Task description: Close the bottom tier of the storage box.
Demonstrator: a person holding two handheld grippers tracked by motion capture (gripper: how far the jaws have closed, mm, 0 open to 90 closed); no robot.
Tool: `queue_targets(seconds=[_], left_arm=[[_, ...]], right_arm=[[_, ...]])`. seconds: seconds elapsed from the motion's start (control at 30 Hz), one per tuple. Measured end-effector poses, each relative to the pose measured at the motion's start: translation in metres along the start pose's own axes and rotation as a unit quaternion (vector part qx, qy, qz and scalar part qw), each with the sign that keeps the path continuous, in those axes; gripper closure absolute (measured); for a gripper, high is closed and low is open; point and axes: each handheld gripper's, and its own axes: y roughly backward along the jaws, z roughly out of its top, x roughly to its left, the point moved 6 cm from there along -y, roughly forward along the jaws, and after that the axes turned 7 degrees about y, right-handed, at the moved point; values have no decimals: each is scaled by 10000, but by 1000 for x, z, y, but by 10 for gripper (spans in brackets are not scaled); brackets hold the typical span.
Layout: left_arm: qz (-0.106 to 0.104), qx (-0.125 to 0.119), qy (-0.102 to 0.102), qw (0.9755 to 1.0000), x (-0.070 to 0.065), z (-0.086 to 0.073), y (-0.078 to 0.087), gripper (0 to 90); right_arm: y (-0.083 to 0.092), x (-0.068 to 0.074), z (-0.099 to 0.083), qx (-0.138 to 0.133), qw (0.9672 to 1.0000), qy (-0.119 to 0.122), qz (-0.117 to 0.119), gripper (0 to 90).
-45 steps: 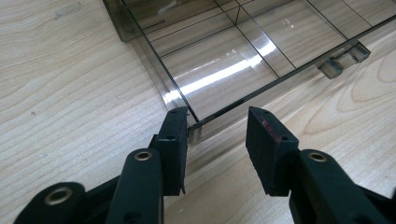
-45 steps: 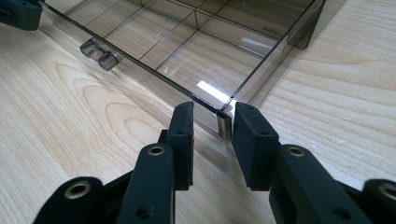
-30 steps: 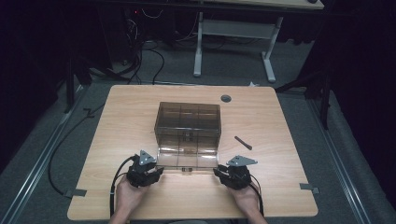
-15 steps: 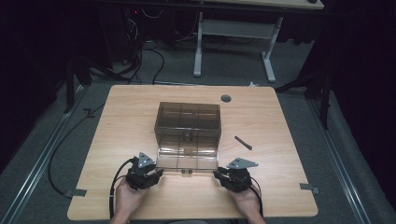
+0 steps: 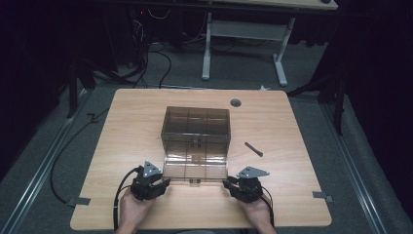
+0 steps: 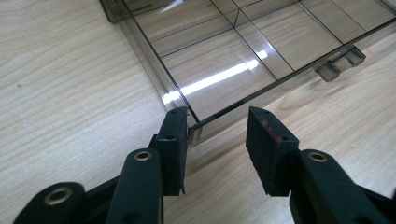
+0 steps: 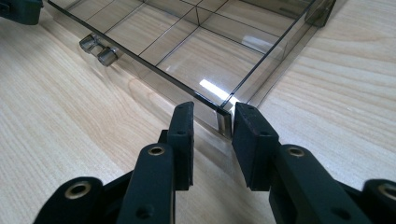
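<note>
smoky clear plastic compartment box [image 5: 196, 141] lies opened between both hand-held grippers, left [image 6: 215, 133] and right [image 7: 212, 125], each part-open astride a lid corner, not clamping; uneven lift could twist the lid.

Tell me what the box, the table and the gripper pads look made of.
Box: smoky clear plastic, glossy; the dividers and the table show through it and its lid reflects a light streak. Table: pale wood-grain top, matte, likely laminate. Pads: black, dull, probably rubber or foam, with scuffed faces.
</note>
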Motion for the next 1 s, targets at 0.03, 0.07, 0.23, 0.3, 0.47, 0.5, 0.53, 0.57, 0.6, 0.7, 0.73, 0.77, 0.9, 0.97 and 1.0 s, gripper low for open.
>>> queue_targets(seconds=[0.03, 0.07, 0.23, 0.3, 0.47, 0.5, 0.53, 0.57, 0.6, 0.7, 0.73, 0.77, 0.9, 0.97, 1.0], left_arm=[[0, 5, 19, 10000, -1, -1, 1, 586], [4, 16, 2, 10000, -1, -1, 2, 582], [-12, 56, 22, 10000, 0, -2, 3, 578], [-25, 69, 86, 9999, 0, -1, 2, 576], [-42, 75, 74, 9999, -1, -1, 1, 549], [-57, 71, 86, 9999, -1, -1, 1, 538], [-58, 67, 85, 9999, -1, -1, 1, 530], [-54, 62, 80, 9999, -1, -1, 1, 529], [-60, 54, 90, 9999, -1, 0, 1, 528], [-111, 18, 181, 9998, -3, 2, 2, 504], [-119, 12, 183, 9998, -3, 3, 2, 490], [-138, 3, 202, 9997, -4, 4, 3, 478], [-193, -64, 255, 9995, -4, 9, 5, 437], [-230, -99, 350, 9991, -2, 11, 7, 424], [-240, -119, 334, 9991, -1, 12, 8, 420]], right_arm=[[0, 0, 0, 13, 10000, -1, 15, 694], [1, 1, -1, 29, 10000, -8, 21, 694], [3, 3, -3, 55, 10000, -13, 67, 694], [2, 3, -3, 57, 10000, -30, 76, 694], [2, 3, -3, 32, 9999, -55, 95, 682], [2, 3, -2, 16, 9999, -57, 115, 675], [3, 3, -2, -10, 9999, -65, 140, 666], [4, 3, -1, -60, 9998, -49, 163, 662], [5, 2, 0, -82, 9998, -61, 157, 661], [10, -1, 5, -178, 9997, -76, 123, 659], [12, -2, 6, -208, 9997, -59, 118, 659], [13, -3, 7, -225, 9997, -71, 106, 658], [16, -6, 8, -251, 9996, -57, 68, 657], [17, -8, 8, -254, 9996, -63, 44, 657], [17, -8, 8, -260, 9996, -85, 38, 656]])
